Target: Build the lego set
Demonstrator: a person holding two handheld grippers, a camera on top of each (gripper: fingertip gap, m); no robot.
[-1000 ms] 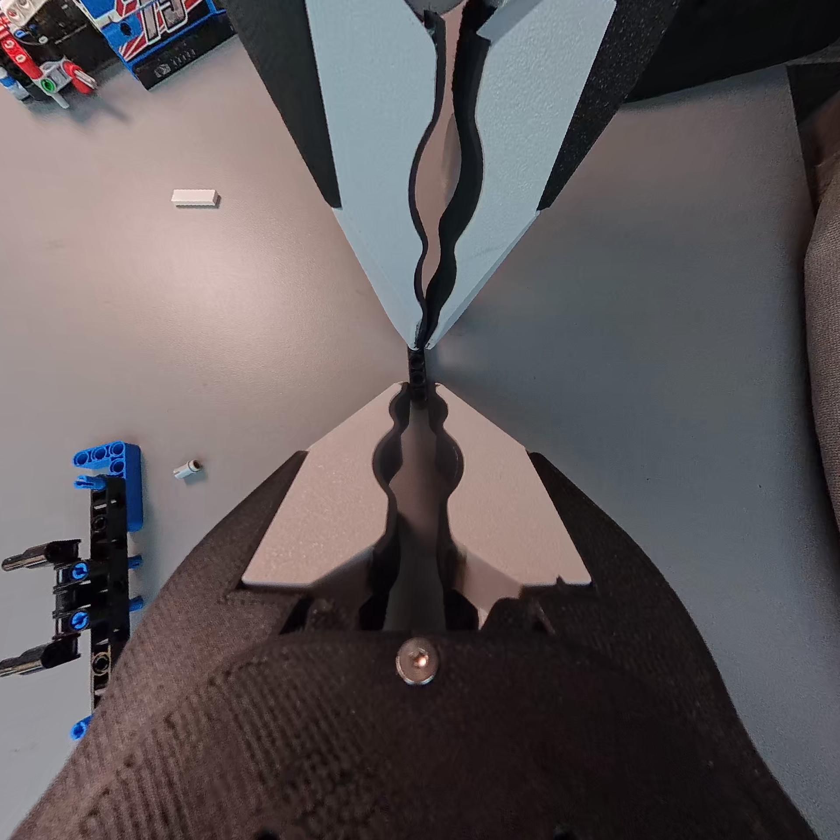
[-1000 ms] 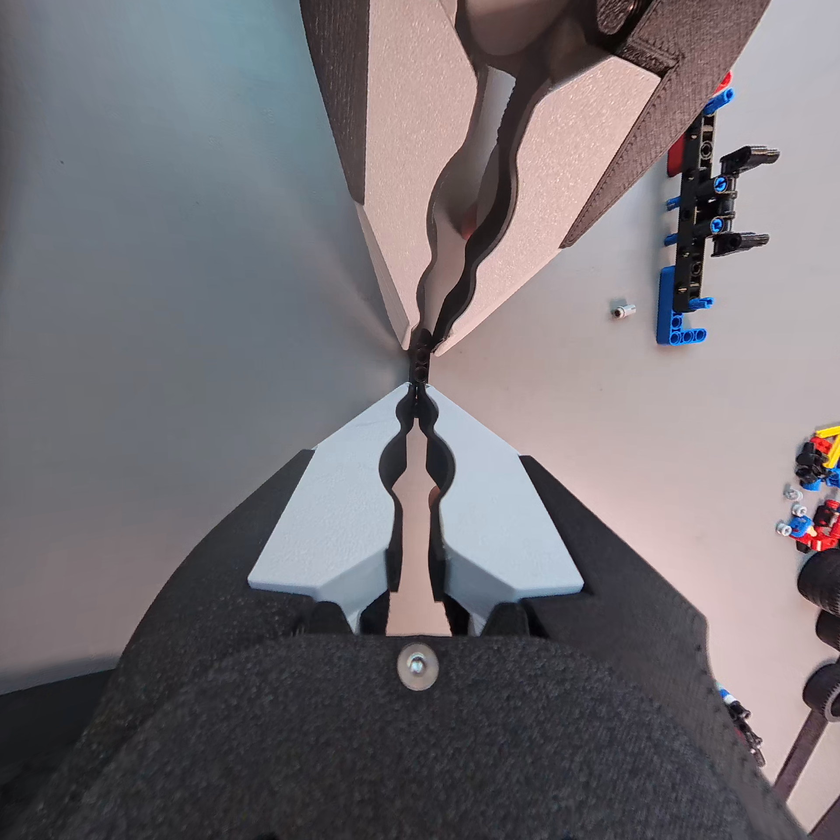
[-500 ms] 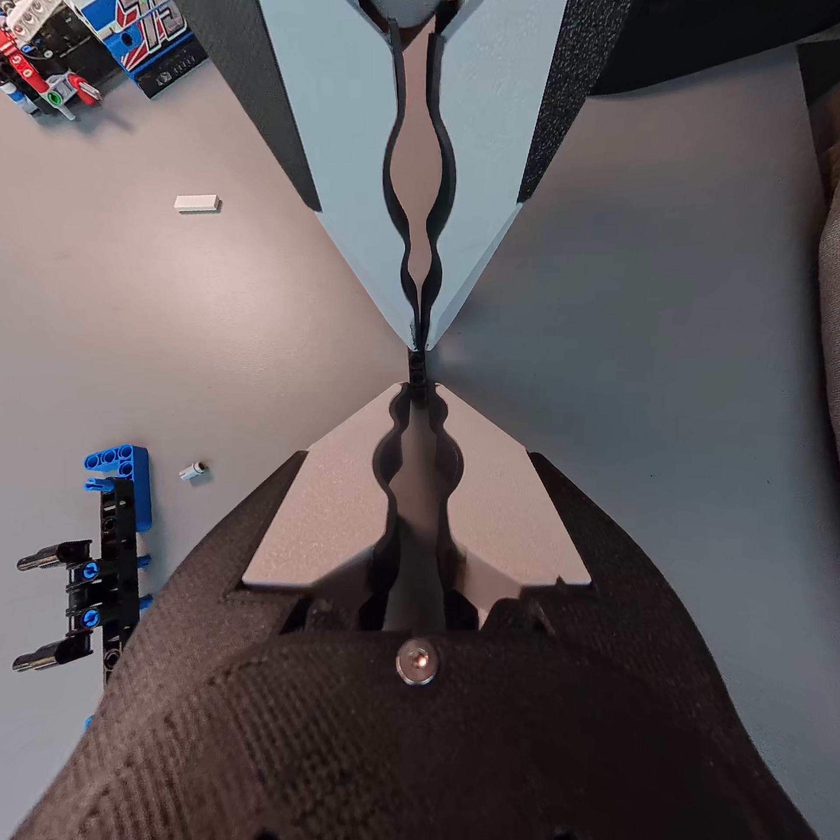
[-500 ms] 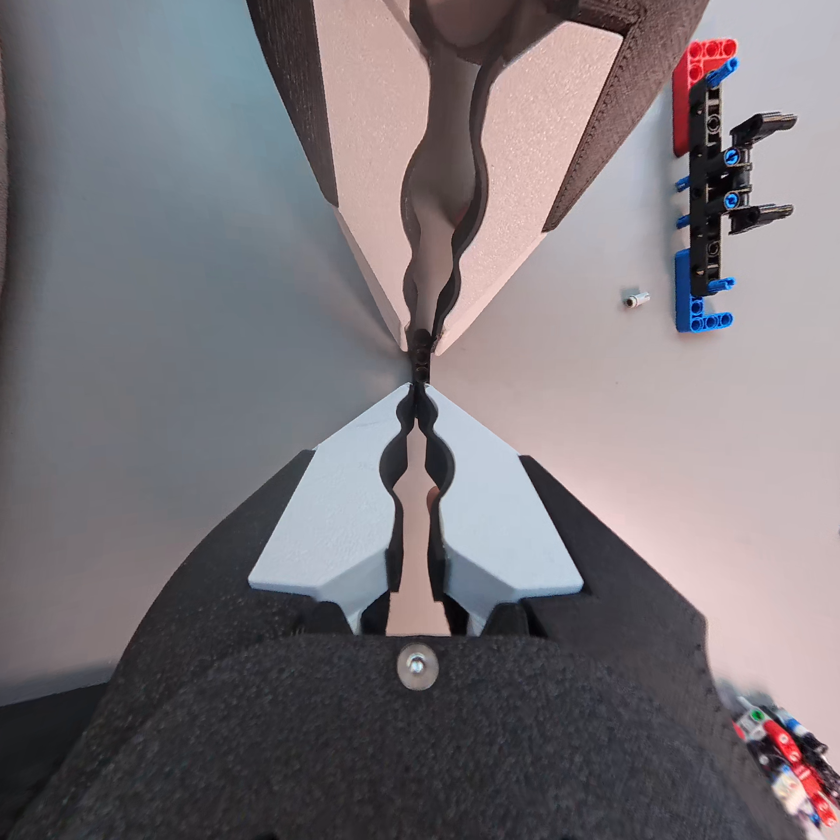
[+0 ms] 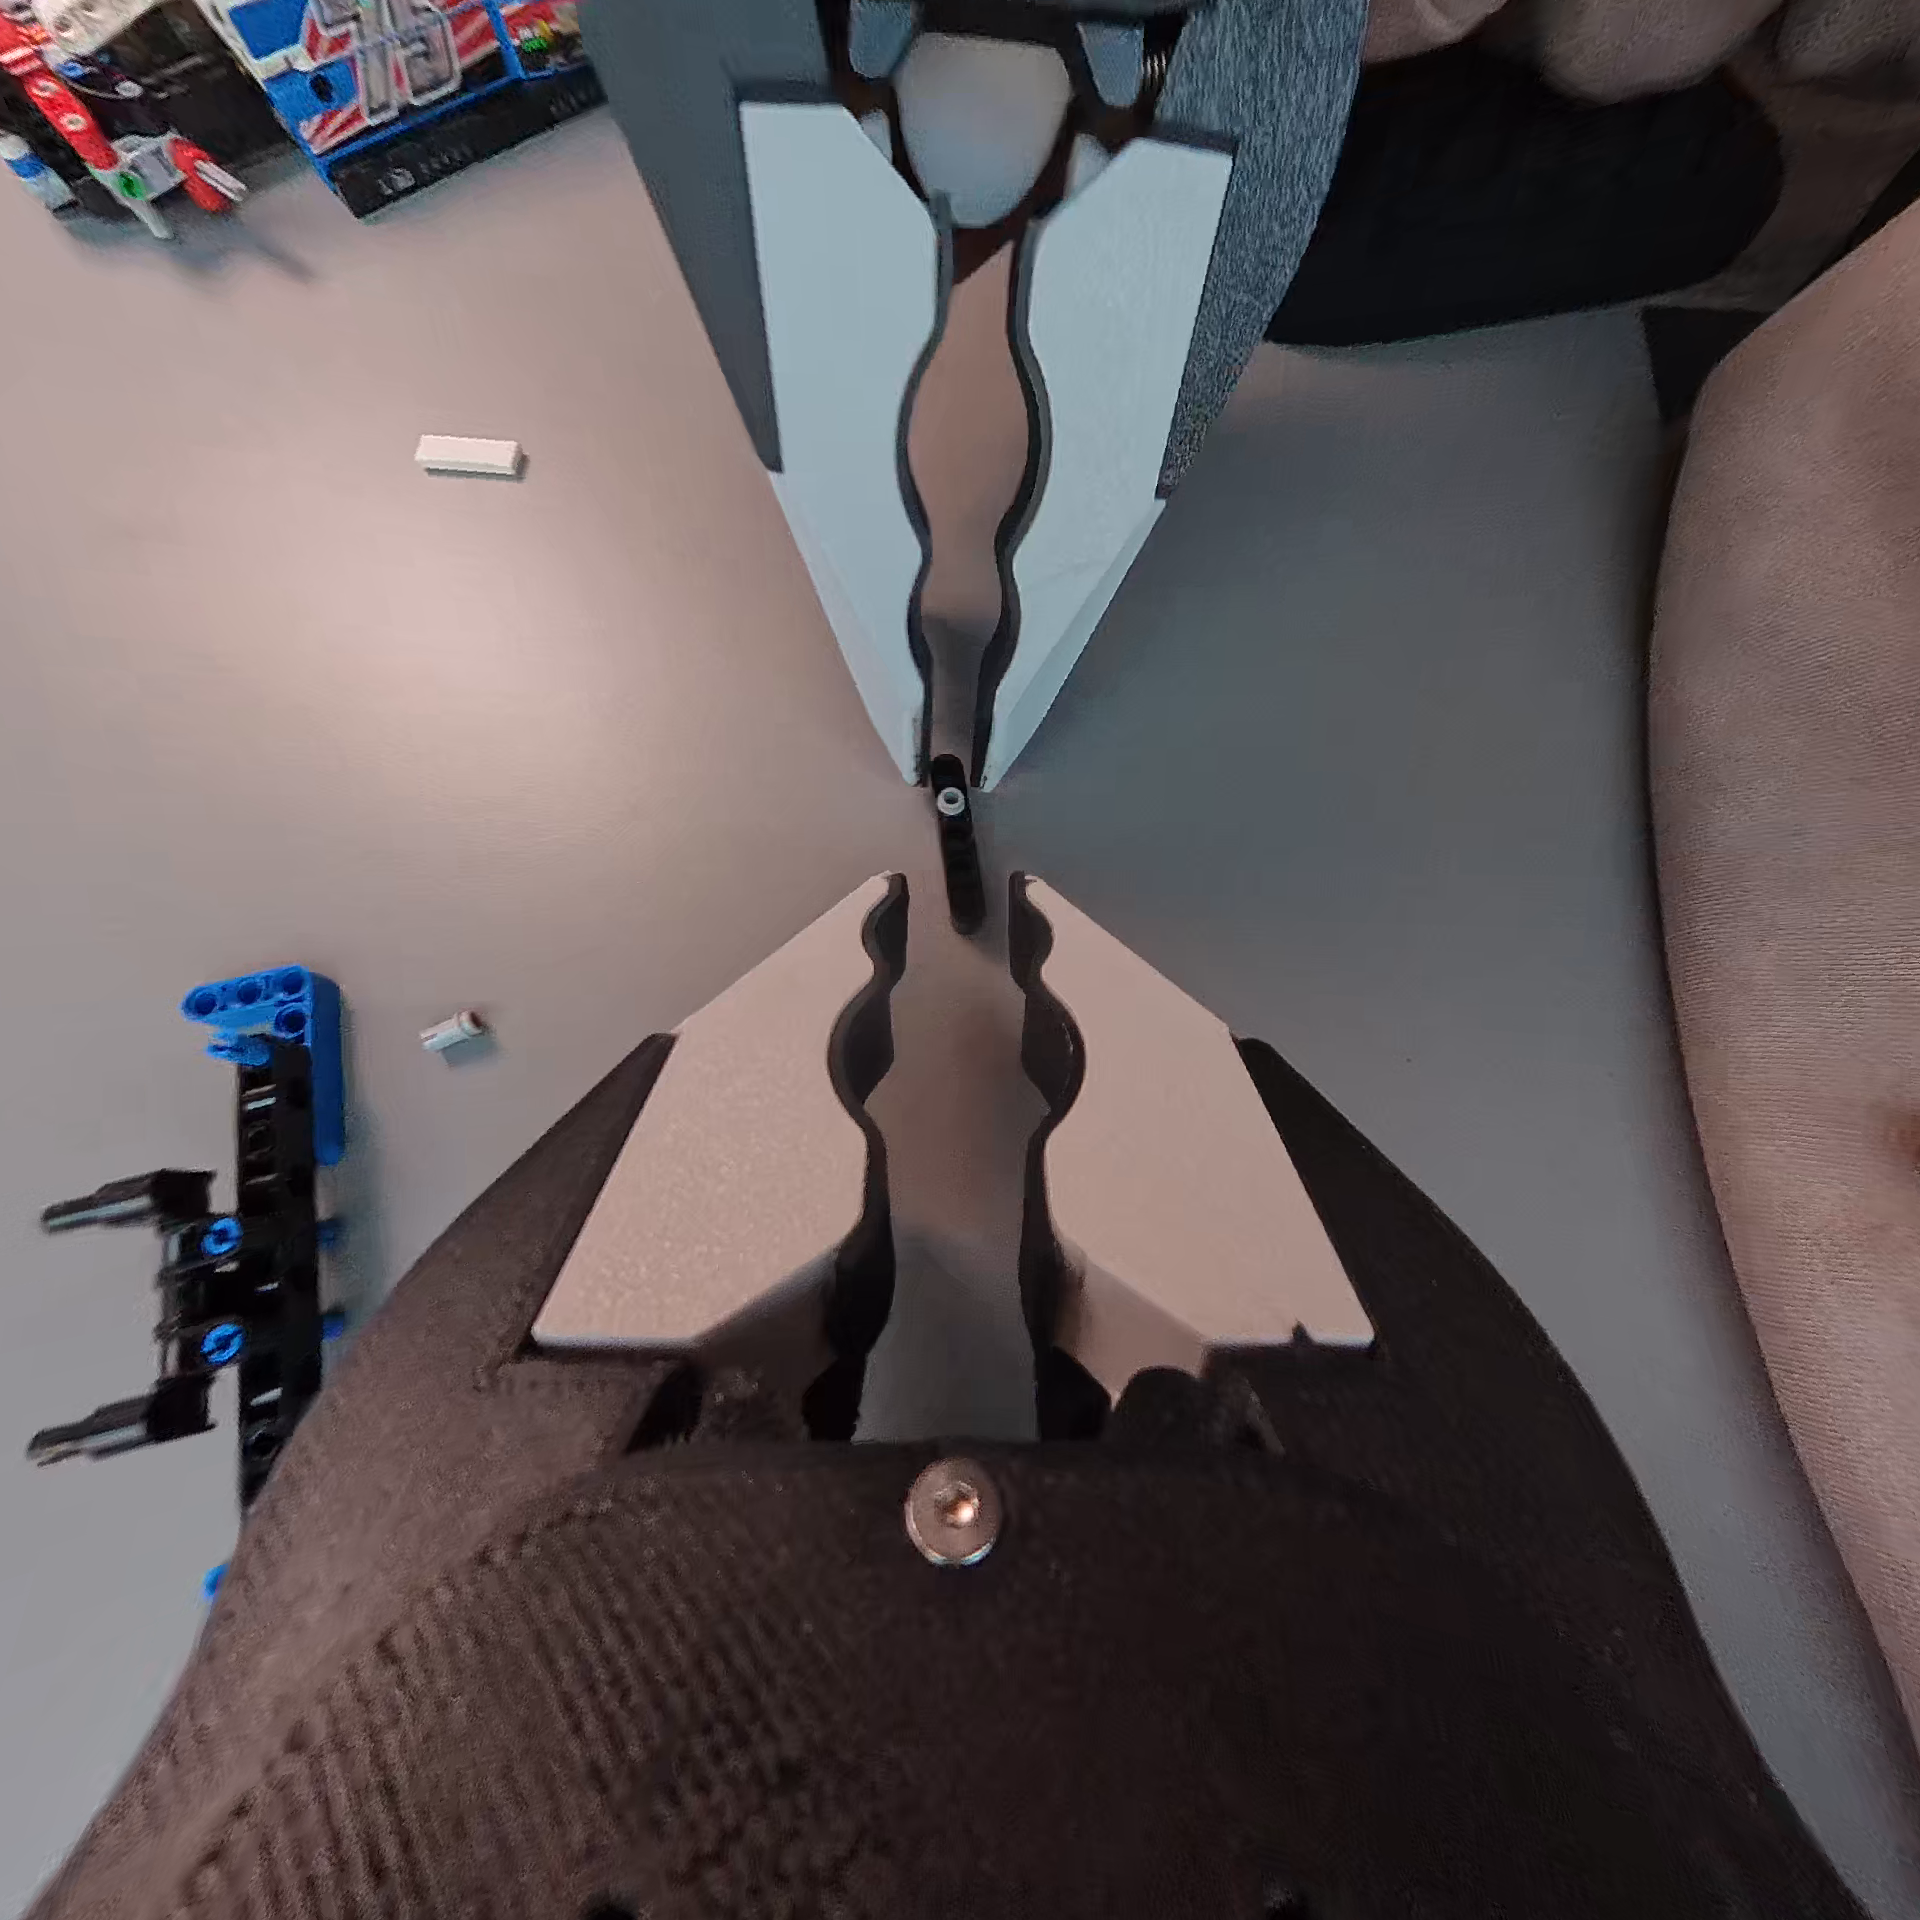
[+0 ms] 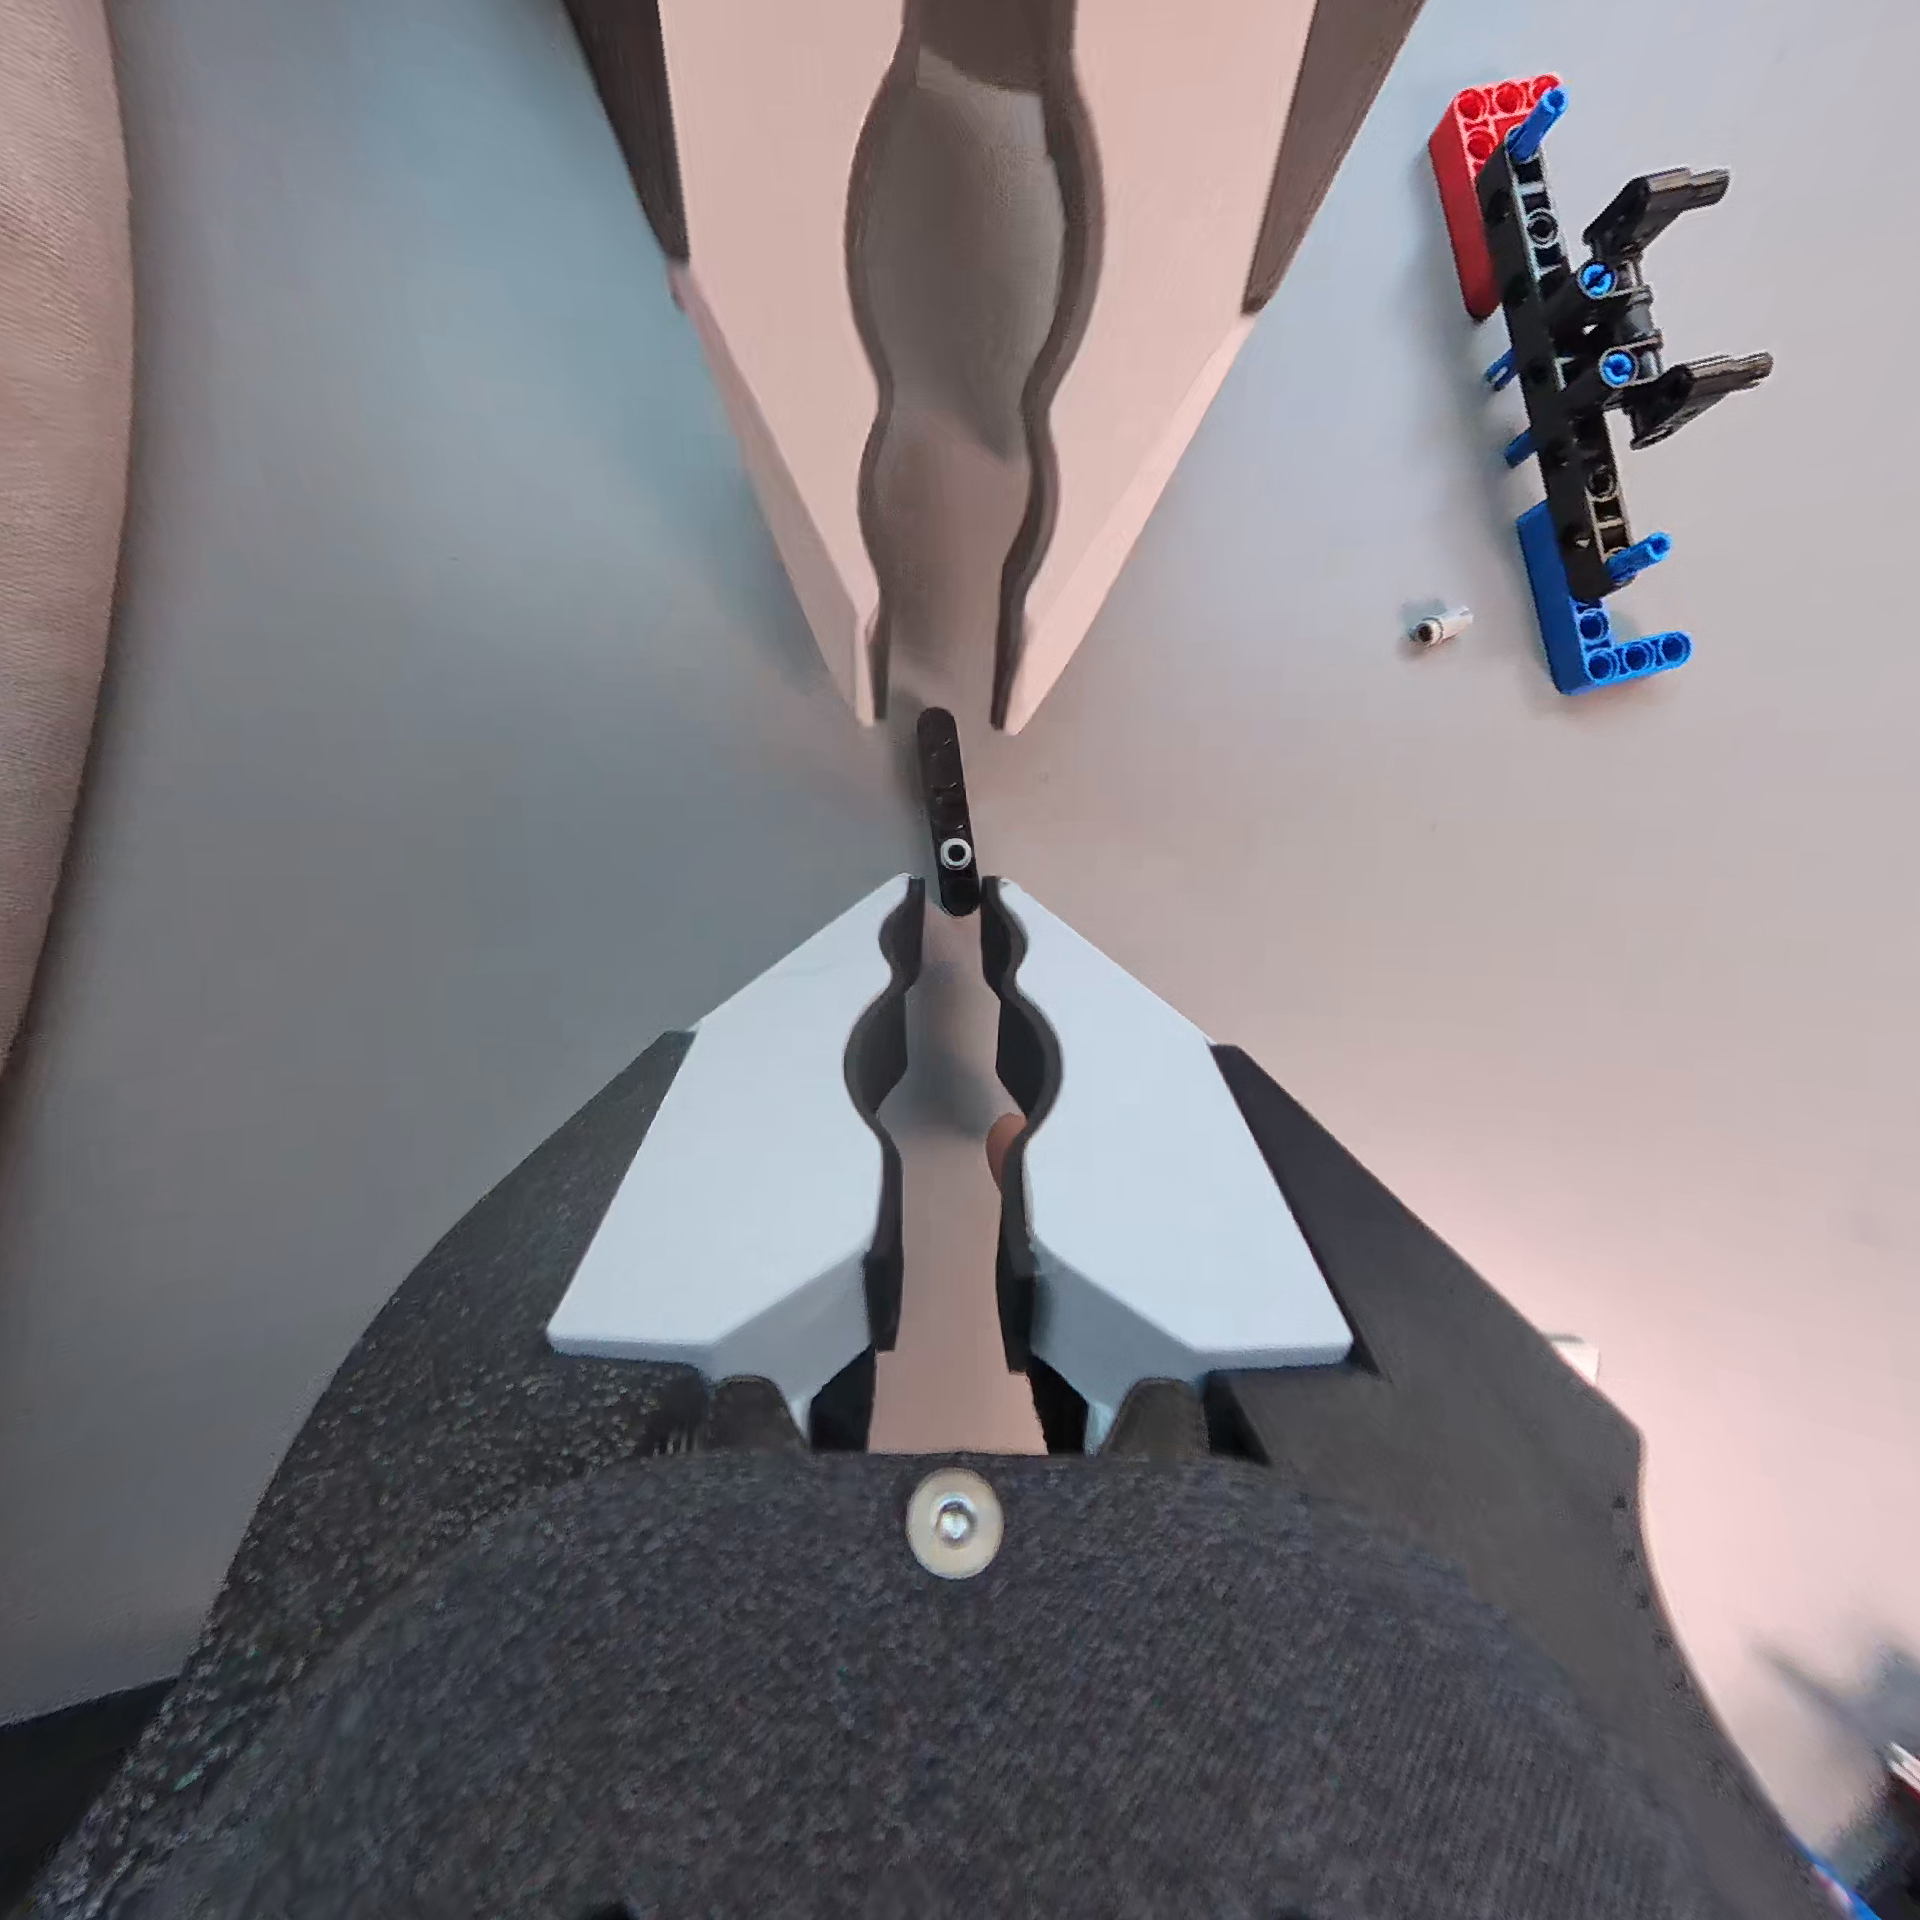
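Note:
A short black beam (image 5: 958,862) with a white pin in the hole at one end lies between the two grippers over the grey table (image 5: 520,675). My left gripper (image 5: 956,883) is open, and its grey fingers stand either side of the beam's near end without touching it. My right gripper (image 6: 952,885), with light-blue fingers, is closed down on the pin end of the beam (image 6: 948,810). The two grippers face each other tip to tip. A black, blue and red assembly (image 6: 1569,353) lies off to the side and also shows in the left wrist view (image 5: 265,1195).
A small grey pin (image 6: 1437,627) lies beside the assembly. A white tile (image 5: 468,455) lies farther off. A printed box (image 5: 416,104) and loose red parts (image 5: 94,145) sit at the far corner. A person's beige clothing (image 5: 1797,935) borders the table edge. Left and right tips are no more than a few centimetres apart. The small grey pin (image 6: 1437,627) sits 9 cm or so from the ends of my left fingers. My left wrist view (image 5: 449,1035) looks at it from another angle.
My left gripper was shut on the beam and has opened. The right gripper's fingers have eased apart slightly. More of the beam and its white pin now shows.

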